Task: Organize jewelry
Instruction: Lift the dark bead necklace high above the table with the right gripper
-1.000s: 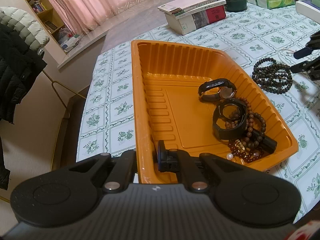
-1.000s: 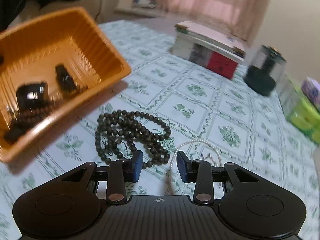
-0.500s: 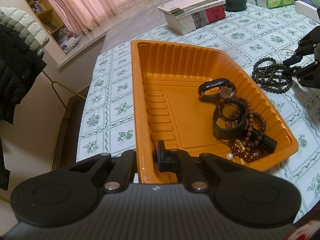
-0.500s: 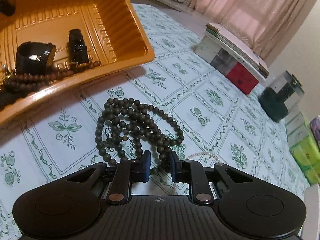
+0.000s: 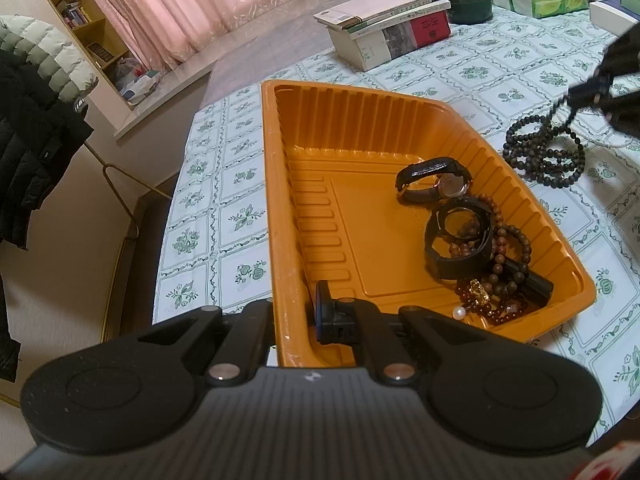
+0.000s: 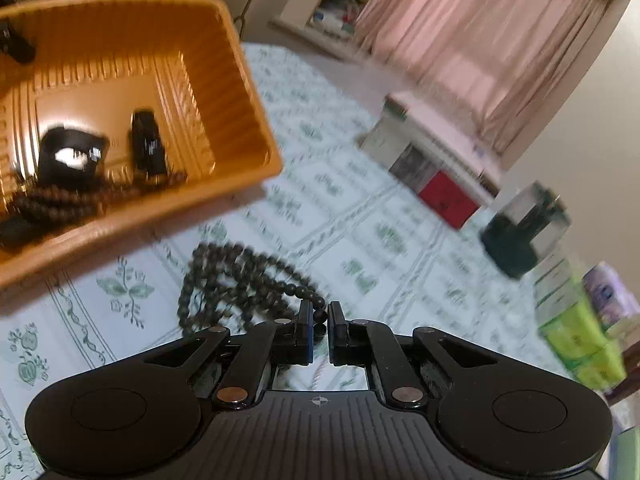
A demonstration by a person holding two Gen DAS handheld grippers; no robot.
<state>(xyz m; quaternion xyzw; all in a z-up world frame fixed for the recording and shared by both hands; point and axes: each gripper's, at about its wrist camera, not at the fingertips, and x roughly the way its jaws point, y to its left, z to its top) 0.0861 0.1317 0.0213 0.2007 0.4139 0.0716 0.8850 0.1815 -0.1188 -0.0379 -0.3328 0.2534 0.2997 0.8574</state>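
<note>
Jaws on the right gripper are pinching a strand of the dark bead necklace, low in the middle of the right wrist view, with most of the coil lying on the table just ahead of them. The left gripper is clamping the near wall of the orange tray, one jaw outside it and one inside, at the bottom middle of its frame.

From where I'm watching, the step in hand looks like carrying that necklace over into the tray. Only a strand or so is sitting between the jaws, so I'd say a slow, straight lift is wanted until the whole coil is hanging free of the table; a quick swing could let the beads slip out or whip about. A thin pale string, perhaps pearls, is lying right beside the dark beads at the right edge of the left wrist view, and I can't tell whether it is tangled in; that is worth watching as the load rises.

The tray's long rim is standing between the necklace and the floor of the tray, so the dangling loops need to clear it before lowering. Inside, the watch, the black band and the brown beads are crowding the lower right corner, while the upper left part of the tray is offering plenty of bare room. The books and the dark jar are sitting well apart from that route.
</note>
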